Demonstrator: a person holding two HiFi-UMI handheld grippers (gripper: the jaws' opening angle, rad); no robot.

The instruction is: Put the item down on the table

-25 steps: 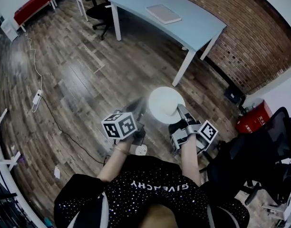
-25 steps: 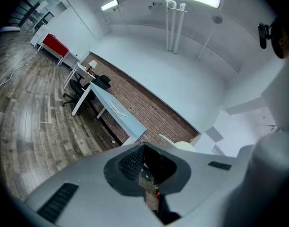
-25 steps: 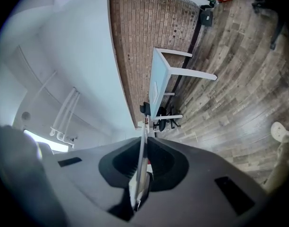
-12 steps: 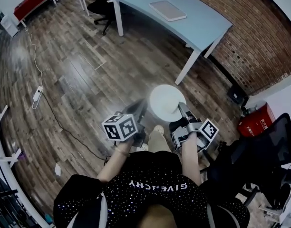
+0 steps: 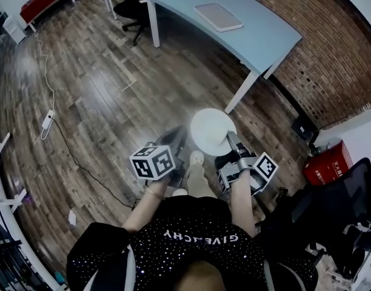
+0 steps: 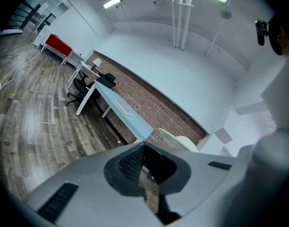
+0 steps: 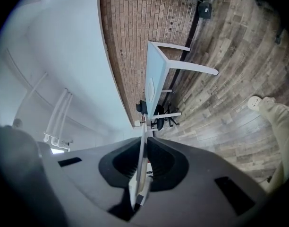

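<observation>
Right tongs (image 5: 230, 140) clamped tight on the white plate's (image 5: 210, 128) near edge, left tongs (image 6: 144, 148) pinched shut on nothing, worktop (image 5: 261, 38) further off.

Two tongs (image 5: 175, 139) (image 5: 232, 139), one white plate (image 5: 210, 129), one blue table (image 5: 264, 32)

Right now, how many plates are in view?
1. The white plate is gripped by its edge in the right gripper, held over the wood floor, short of the blue table. That table carries only a flat grey pad. More could be hidden outside the views.
</observation>
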